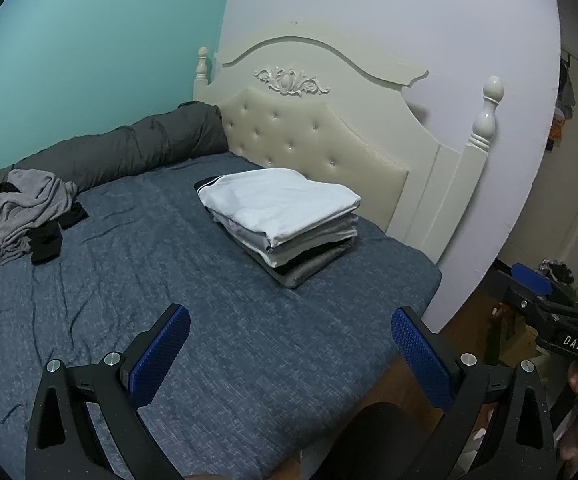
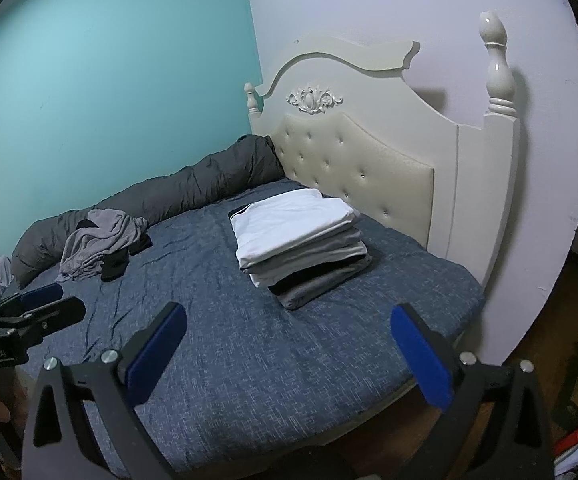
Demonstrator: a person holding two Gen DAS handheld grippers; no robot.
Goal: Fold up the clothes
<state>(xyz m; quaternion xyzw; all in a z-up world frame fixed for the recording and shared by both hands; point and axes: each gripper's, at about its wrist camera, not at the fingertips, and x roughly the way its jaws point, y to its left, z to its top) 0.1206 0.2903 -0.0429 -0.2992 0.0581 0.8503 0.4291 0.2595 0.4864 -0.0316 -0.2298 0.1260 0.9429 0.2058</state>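
A stack of folded clothes [image 1: 285, 220], white on top with grey and black below, sits on the blue bed [image 1: 169, 280] near the headboard; it also shows in the right wrist view [image 2: 301, 244]. A crumpled grey garment [image 1: 21, 216] with black pieces lies at the far left; it also shows in the right wrist view [image 2: 97, 242]. My left gripper [image 1: 289, 344] is open and empty above the bed's near edge. My right gripper [image 2: 289, 344] is open and empty, also above the near edge. Each gripper shows at the side of the other's view: the right one [image 1: 537, 292] and the left one [image 2: 45, 304].
A cream headboard [image 1: 321, 128] with posts stands at the right end of the bed. A rolled dark grey duvet [image 1: 129, 148] lies along the teal wall. The wooden floor [image 2: 561, 320] at the right holds clutter.
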